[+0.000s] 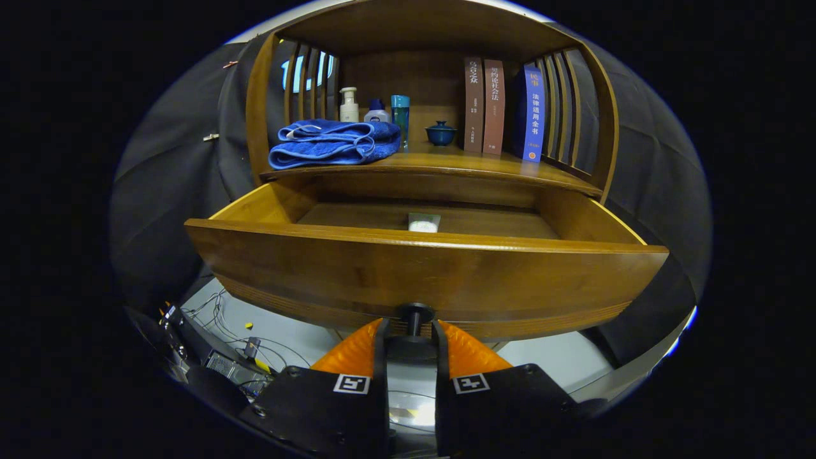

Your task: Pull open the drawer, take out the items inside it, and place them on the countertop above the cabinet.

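Observation:
The wooden drawer stands pulled out of the cabinet. Its dark round knob sits between my two fingertips, and my gripper is shut on it. On the drawer floor, near the middle and just behind the front panel, lies a small white packet. The front panel hides its lower part. Above the drawer runs the wooden countertop, with bare wood between the towel and the books.
On the countertop lie a folded blue towel, bottles behind it, a small dark blue lidded cup and upright books to the right. Slatted side walls close in the shelf. Cables and boxes lie on the floor below left.

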Demonstrator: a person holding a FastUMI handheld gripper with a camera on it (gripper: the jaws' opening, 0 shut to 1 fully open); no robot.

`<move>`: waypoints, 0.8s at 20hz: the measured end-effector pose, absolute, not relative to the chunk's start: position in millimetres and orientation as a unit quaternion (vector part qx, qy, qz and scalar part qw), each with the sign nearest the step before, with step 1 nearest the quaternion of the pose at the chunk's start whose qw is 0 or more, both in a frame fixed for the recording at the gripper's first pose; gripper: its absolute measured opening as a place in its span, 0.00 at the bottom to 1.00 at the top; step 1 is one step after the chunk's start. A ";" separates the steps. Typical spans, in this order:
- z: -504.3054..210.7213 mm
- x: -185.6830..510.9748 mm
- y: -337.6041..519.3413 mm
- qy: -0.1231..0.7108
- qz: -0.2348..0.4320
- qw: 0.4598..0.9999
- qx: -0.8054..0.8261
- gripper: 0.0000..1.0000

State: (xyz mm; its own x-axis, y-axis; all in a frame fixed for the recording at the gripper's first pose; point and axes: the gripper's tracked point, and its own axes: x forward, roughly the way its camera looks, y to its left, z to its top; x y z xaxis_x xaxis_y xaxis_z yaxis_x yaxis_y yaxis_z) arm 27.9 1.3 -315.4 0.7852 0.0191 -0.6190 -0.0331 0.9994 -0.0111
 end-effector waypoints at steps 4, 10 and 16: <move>-323.2 -2.7 4.5 0.349 0.013 0.937 -0.004 0.32; -324.2 -23.6 9.2 0.358 0.015 0.934 0.001 0.32; -326.5 -29.6 7.8 0.367 0.010 0.930 -0.005 0.34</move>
